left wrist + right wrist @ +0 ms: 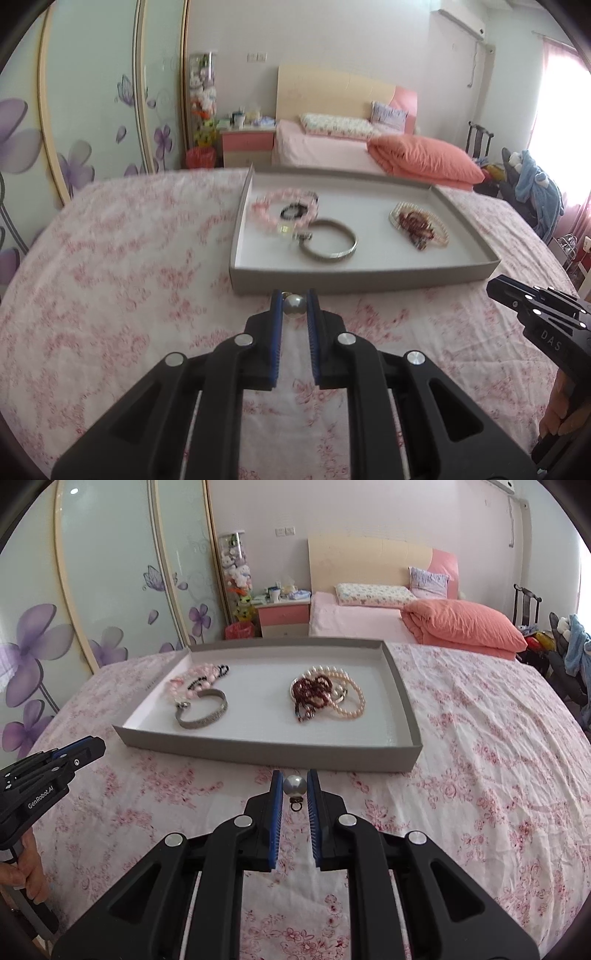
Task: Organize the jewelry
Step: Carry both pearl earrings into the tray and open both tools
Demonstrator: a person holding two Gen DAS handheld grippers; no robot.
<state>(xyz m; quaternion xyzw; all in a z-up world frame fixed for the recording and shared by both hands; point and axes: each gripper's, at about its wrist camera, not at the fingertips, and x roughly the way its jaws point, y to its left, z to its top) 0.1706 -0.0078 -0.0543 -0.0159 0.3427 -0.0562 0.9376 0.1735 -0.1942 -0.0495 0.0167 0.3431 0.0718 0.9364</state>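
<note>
Daylight, soft, bright, from blown-out window with pink curtain (pixel 554 92) at far right of my left view. Shadows weak. My left camera smeared: shallow grey cardboard tray (pixel 332 280) and pink bead bracelet (pixel 284 208) motion-blurred. My right camera sharp on same tray (pixel 266 755). Both fisheye: frosted floral wardrobe doors (pixel 110 572) bow hard, black vignette in corners. Small ceiling-lamp glare on door glass.

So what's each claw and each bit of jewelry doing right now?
Left claw: shut on a pearl earring.
Right claw: shut on another pearl, its ring hanging below.
Tray: open, on the bed.
Bangle: lying in the tray, left side.
Pink beads: lying behind the bangle.
Pearl strands: heaped in the tray, right side.
</note>
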